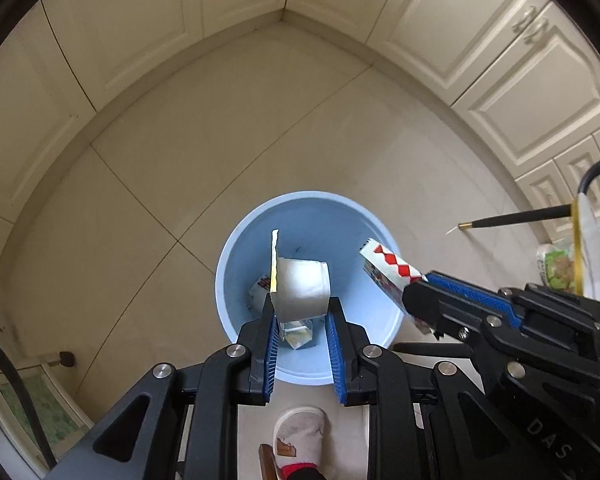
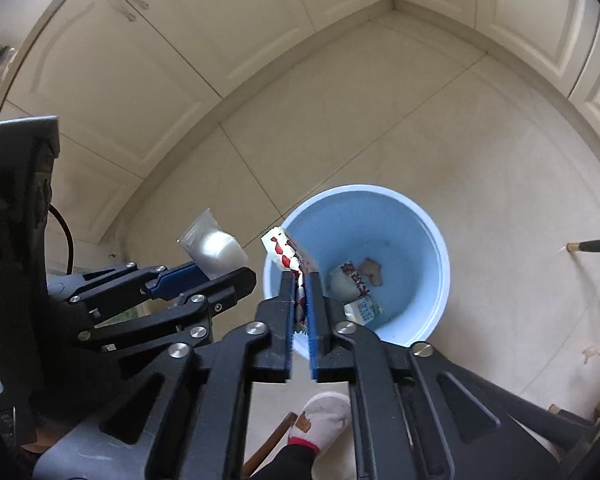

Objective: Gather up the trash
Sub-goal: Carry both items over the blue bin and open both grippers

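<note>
Left gripper (image 1: pixel 300 312) has its blue pads nearly closed on a crumpled white plastic cup (image 1: pixel 302 290), pinching the squashed wall near the rim, with a torn foil lid flap (image 1: pixel 275 260) sticking up off one side. Right gripper (image 2: pixel 300 280) is almost fully shut on a flattened red-and-white snack wrapper (image 2: pixel 286 252), which is sandwiched between the pads with the printed end poking out past the tips.

Both pieces hang over the light blue trash bin (image 2: pixel 440 240) on the tiled floor (image 1: pixel 160 160). From the left wrist view the cup sits above the bin's mouth; the wrapper is over the rim on the right side, so it looks less centred.

Already lying at the bottom: a small carton (image 2: pixel 364 308), another crumpled cup (image 2: pixel 346 282) and a brownish scrap (image 2: pixel 372 268).

Handling-wise, I'd guess both are featherweight. The cup is thin, springy and already buckled, so a wall pinch works but it could pop out sideways. The wrapper is limp, slick film, best pinched flat in the middle as it is now, and it may cling to the pads or flutter off to one side when let go.

A slippered foot (image 1: pixel 300 436) stands just this side of the bin, cream cabinet doors (image 1: pixel 480 60) round the corner behind it.
</note>
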Available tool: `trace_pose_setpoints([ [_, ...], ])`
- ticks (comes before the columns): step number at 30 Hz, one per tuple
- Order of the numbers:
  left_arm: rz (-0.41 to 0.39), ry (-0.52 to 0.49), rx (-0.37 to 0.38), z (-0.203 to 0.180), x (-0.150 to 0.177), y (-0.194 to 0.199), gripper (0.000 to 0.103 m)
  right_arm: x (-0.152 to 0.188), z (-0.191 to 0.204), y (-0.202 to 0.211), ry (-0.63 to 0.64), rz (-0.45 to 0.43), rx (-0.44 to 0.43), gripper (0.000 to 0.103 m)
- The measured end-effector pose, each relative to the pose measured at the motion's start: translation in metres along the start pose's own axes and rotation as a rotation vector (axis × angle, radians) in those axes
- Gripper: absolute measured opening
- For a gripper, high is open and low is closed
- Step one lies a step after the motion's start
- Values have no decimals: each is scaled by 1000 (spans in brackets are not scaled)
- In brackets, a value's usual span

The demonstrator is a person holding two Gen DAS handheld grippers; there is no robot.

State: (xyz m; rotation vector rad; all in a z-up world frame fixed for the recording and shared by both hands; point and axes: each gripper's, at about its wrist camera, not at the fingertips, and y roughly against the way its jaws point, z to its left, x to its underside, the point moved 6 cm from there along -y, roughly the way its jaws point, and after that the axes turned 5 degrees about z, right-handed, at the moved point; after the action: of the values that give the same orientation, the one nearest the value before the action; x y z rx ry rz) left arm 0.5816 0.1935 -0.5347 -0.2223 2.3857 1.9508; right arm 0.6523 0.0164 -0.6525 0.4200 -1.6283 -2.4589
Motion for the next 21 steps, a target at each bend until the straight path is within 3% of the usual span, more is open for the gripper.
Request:
trace_pose_setpoints([
  [4, 6, 6, -3, 4, -1, -8, 32, 2, -12, -3, -37, 6, -5, 18],
  [6, -1, 19, -10, 3, -8, -8, 49, 1, -10, 2, -52, -4, -9, 19],
  [12, -20, 38, -9, -18, 10, 9, 55, 2, -8, 33, -67, -58, 4, 25],
  [18, -125, 56, -109, -13, 26, 69, 59, 7, 18, 78, -25, -128, 61, 45],
  [21, -217, 80, -181, -6, 35, 111, 63, 12, 46, 115, 22, -194, 115, 68],
])
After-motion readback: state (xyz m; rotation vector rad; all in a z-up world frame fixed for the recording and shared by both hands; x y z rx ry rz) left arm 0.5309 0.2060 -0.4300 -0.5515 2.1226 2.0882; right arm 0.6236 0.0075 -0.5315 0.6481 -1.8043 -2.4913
